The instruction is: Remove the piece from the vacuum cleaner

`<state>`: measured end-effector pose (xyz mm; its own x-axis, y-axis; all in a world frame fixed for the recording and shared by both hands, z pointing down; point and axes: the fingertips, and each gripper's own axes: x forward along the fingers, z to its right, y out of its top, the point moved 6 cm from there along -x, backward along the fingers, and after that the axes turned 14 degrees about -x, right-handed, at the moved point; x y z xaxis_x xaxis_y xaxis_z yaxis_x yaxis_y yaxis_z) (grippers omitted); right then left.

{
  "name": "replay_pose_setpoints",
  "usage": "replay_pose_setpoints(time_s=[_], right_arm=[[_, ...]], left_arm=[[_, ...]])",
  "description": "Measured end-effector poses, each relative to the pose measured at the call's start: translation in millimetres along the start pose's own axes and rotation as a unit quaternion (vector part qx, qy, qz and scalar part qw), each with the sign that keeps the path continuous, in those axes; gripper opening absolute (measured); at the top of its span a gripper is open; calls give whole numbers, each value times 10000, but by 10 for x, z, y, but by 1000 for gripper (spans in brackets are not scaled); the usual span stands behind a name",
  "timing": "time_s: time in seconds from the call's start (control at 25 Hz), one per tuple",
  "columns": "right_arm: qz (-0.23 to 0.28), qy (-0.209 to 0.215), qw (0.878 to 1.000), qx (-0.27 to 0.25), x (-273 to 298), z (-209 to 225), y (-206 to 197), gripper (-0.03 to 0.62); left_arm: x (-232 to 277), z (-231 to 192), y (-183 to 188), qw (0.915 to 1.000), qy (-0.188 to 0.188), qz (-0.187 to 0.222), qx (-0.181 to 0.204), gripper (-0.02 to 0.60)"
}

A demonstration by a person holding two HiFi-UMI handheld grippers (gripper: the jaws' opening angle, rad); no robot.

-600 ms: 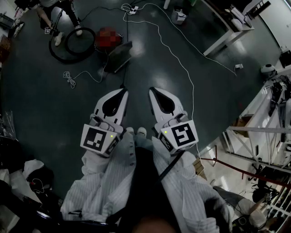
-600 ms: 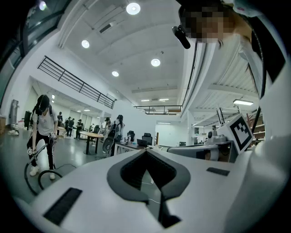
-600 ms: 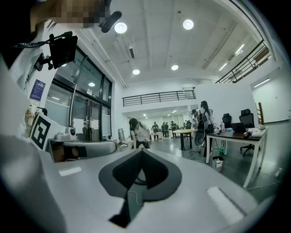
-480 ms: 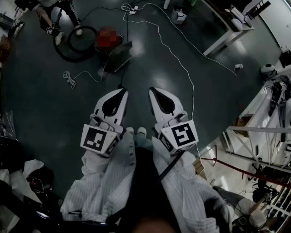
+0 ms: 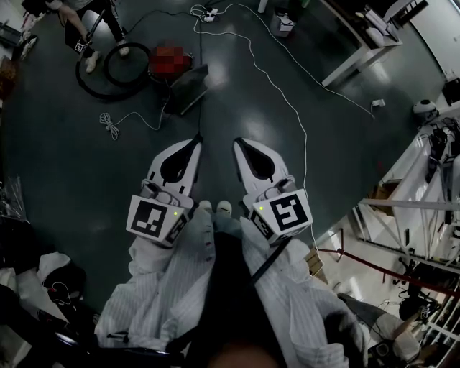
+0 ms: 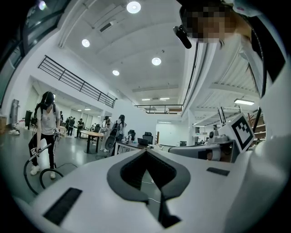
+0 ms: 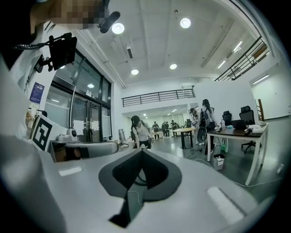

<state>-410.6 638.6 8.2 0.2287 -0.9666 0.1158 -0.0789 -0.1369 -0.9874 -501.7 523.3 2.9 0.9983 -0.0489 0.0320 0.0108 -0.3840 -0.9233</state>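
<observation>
In the head view a black vacuum hose (image 5: 108, 77) lies looped on the dark floor at the far upper left, and a person (image 5: 86, 21) stands at it. A dark flat wedge-shaped body (image 5: 188, 86) sits beside the loop. My left gripper (image 5: 195, 141) and right gripper (image 5: 237, 141) are held side by side close to my body, well short of the hose. Both point forward, shut and with nothing in them. The left gripper view shows its shut jaws (image 6: 146, 151), and the person with the hose (image 6: 32, 175) far off at left. The right gripper (image 7: 141, 150) is also shut.
A long white cable (image 5: 282, 97) snakes over the floor from a power strip (image 5: 208, 14). A coiled white cord (image 5: 109, 123) lies left of centre. A white table (image 5: 359, 57) stands at upper right, shelving (image 5: 431, 187) at right, and dark clutter (image 5: 36, 280) at lower left.
Both grippers have stayed almost still and shut. The person at the hose has shifted slightly, and the hose loop with them.
</observation>
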Motion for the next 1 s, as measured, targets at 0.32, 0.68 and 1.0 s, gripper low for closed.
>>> replay_pose_setpoints(time_s=[0.32,0.68,1.0], right_arm=[[-12,290,9996,35,65,217,-164,-3],[-90,665,9976,192,1079,875,-414,-2],[40,1139,9932,-253,2760,1813,-246,-3]], left_arm=[[229,-71,-82,9997,250,15,-33,2],[1091,-839,-66,9981,590,-185,-26,2],[2351,-1953,442,9973,727,-47,51,2]])
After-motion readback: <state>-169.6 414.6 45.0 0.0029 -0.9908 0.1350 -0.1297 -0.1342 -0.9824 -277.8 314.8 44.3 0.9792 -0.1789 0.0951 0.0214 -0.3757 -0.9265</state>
